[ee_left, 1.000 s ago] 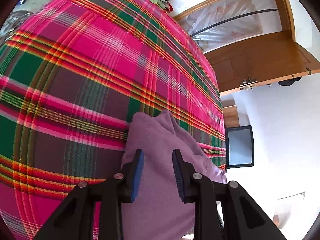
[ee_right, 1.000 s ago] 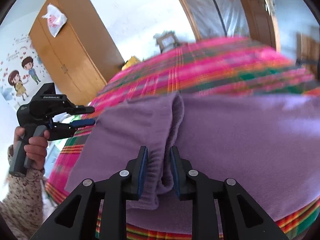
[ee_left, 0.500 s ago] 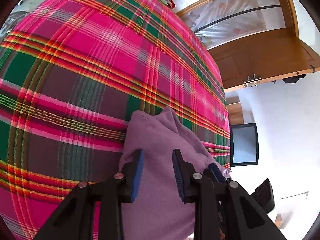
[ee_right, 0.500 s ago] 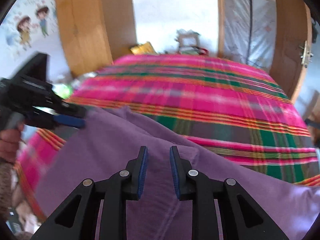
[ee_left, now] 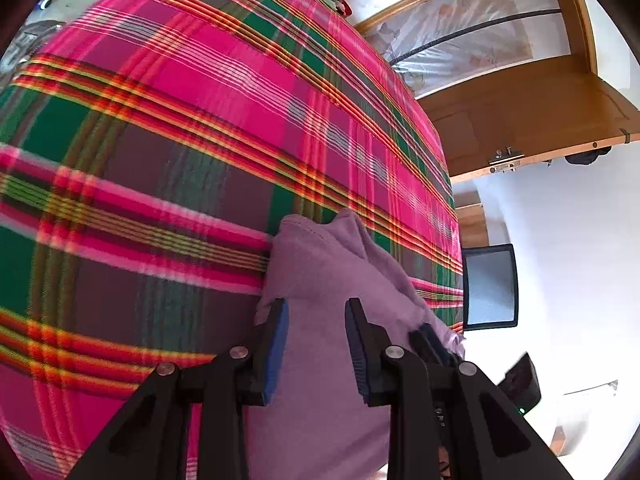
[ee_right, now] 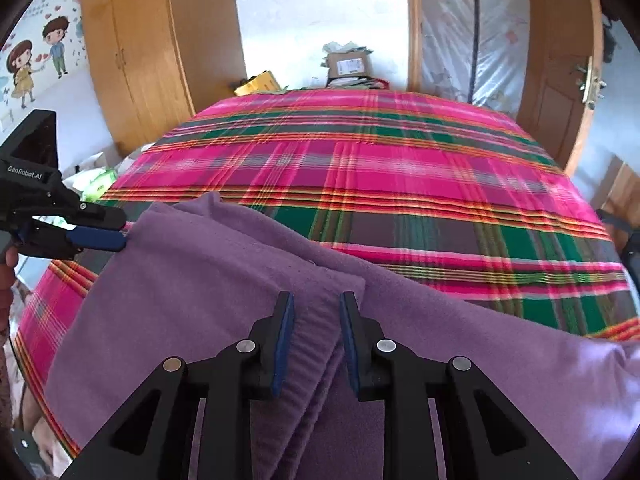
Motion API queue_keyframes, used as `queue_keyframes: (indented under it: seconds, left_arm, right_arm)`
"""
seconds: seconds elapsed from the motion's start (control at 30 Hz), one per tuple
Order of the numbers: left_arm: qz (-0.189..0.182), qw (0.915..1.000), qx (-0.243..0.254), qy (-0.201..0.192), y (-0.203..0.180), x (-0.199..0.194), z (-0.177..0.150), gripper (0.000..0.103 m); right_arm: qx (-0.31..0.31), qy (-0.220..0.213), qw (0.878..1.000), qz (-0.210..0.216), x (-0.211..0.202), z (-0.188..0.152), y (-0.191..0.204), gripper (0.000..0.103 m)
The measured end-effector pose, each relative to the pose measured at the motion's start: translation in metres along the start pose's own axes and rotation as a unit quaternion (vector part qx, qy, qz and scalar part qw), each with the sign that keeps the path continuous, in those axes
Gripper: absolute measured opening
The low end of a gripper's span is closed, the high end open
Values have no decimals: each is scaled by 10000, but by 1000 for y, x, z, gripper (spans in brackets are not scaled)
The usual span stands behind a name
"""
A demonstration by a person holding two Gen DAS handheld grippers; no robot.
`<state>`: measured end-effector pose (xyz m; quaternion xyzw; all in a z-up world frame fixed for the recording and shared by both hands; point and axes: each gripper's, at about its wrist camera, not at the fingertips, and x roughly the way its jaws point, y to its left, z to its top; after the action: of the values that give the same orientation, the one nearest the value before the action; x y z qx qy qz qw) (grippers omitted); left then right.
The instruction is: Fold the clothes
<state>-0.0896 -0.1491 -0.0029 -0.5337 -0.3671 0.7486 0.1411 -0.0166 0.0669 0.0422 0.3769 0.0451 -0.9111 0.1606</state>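
A purple fleece garment [ee_right: 208, 280] lies on the near part of a bed with a pink, green and red plaid cover [ee_right: 400, 184]. My right gripper [ee_right: 314, 308] is open just above a folded ribbed hem of the garment. My left gripper [ee_left: 316, 312] is open over the garment [ee_left: 320, 272] near its raised corner. In the right wrist view the left gripper [ee_right: 100, 236] sits at the garment's left edge, its blue pads close together beside the cloth. In the left wrist view part of the right gripper [ee_left: 430, 344] shows behind my right finger.
A wooden wardrobe [ee_right: 160, 40] stands at the back left and a wooden door [ee_right: 560, 60] at the right. Boxes [ee_right: 348, 66] sit beyond the bed's far end. A dark monitor [ee_left: 490, 286] stands by the wall.
The right gripper has released the purple fold it pinched and swung to face along the bed. The garment now lies flatter. The left gripper has hardly moved.
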Motion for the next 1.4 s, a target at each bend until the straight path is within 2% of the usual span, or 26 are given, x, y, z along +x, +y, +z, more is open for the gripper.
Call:
queue_keyframes:
  seconds: [0.1,0.27,0.3,0.4,0.47,0.6,0.7,0.87,1.0,1.27,1.4]
  left_arm:
    - [61,9999,-118,-65,9,-6,-3,31]
    - [77,9998,-193,74,22,-5,-9,32]
    - [67,9997,-209,99,23,-5,-10,32]
    - [33,9996,-222,160,28,-6,-13,32]
    - [23,9995,-234,220,30,-6,-16,32]
    - [-47,9994,-242,256,35,-7,-21,32]
    - [-65,9993,-219,280,34,-7,-23,32]
    - [-133,9991,-166,361,36,-7,-26,32]
    - [-191,9990,-154,379,37,-7,-27,32]
    - [-261,9988,-135,397,40,-8,-27,32]
    - [-276,9987,-140,400,43,-9,-27,32]
  right_arm:
    - [-50,-414,9991,-65,-24,-5,12,24]
    - [-653,-873,9903,863,-55,-27,70,27]
    - [-764,-873,9883,991,-56,-30,81,30]
    - [-1024,-704,9813,1473,-51,-40,115,46]
    - [-1253,-602,9774,1591,-46,-46,136,46]
    - [-1364,-554,9785,1443,-36,-54,160,47]
    - [-1507,-424,9777,1397,-28,-57,175,58]
    - [-1772,-419,9754,1244,-22,-66,196,58]
    - [-1996,-459,9757,779,-20,-74,204,58]
    - [-2195,-483,9731,497,-10,-81,211,58]
    - [-2140,-510,9740,534,-8,-81,209,58]
